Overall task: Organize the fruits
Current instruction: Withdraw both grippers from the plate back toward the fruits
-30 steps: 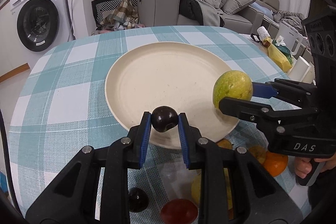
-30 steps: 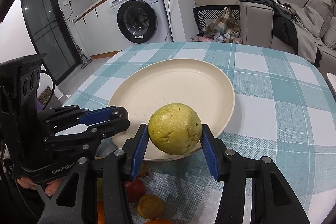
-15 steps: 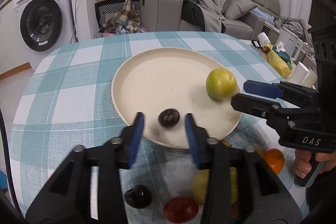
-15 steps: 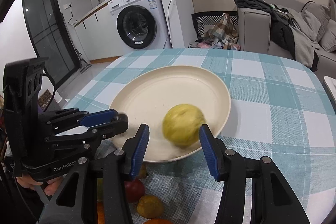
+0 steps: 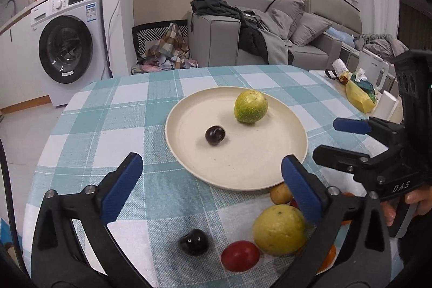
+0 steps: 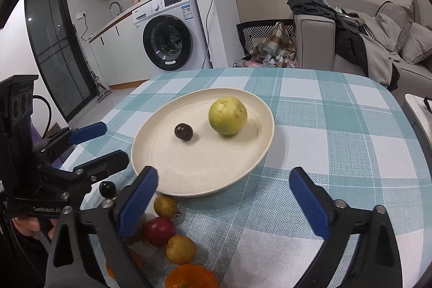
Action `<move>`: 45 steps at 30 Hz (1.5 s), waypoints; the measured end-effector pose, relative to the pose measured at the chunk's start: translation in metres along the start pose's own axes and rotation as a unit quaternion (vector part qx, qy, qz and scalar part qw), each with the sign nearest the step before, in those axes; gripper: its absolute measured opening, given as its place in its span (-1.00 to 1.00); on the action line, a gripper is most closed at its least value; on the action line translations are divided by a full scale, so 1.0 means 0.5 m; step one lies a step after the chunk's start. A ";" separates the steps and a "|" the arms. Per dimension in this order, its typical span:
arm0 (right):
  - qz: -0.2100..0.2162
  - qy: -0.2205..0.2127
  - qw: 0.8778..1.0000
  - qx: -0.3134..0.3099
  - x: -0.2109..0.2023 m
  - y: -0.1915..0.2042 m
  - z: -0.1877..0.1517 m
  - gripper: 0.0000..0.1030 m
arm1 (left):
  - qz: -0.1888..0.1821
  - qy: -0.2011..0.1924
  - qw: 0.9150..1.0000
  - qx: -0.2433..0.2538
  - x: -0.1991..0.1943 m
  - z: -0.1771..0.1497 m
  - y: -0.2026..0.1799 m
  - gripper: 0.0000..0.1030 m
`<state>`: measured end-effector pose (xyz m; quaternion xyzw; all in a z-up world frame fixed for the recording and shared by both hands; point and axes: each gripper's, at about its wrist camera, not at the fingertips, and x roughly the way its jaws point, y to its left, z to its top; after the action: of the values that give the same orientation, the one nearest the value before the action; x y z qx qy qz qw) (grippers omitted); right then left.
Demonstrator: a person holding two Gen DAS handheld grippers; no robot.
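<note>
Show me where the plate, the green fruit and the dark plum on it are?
plate (image 5: pixel 243 174): left wrist view, bare near part of its dish.
green fruit (image 5: pixel 251 106): left wrist view, middle of its skin.
dark plum (image 6: pixel 183 131): right wrist view, its centre.

The left gripper (image 5: pixel 210 174) and the right gripper (image 6: pixel 224 188) had just opened wide, both empty, near the plate (image 5: pixel 270 174) edge.

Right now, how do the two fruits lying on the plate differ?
The green fruit is much bigger than the dark fruit. The green fruit is pale yellow-green with a rough, speckled skin; the dark fruit is almost black and glossy. Both are round, lie apart on the cream plate, and neither is held.
</note>
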<state>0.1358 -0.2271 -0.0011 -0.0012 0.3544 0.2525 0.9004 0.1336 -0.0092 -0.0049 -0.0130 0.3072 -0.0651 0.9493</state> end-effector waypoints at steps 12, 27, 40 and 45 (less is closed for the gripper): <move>-0.009 0.016 1.000 -0.025 -0.015 0.018 -0.027 1.00 | 0.002 -0.005 1.000 -0.008 -0.064 -0.026 0.014 0.99; -0.042 0.037 0.998 -0.023 -0.073 0.030 -0.085 1.00 | -0.006 0.013 1.000 -0.009 -0.126 -0.083 -0.006 0.99; -0.027 0.068 0.997 -0.006 -0.092 0.035 -0.139 0.95 | -0.027 0.028 0.999 0.009 -0.136 -0.119 -0.049 0.99; -0.024 0.082 0.996 -0.012 -0.082 0.042 -0.146 0.69 | -0.032 0.033 0.999 0.022 -0.135 -0.121 -0.062 0.99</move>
<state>0.0543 -0.2406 -0.0257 -0.0410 0.4236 0.2341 0.8741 0.0405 -0.0299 -0.0128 0.0002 0.3361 -0.1029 0.9362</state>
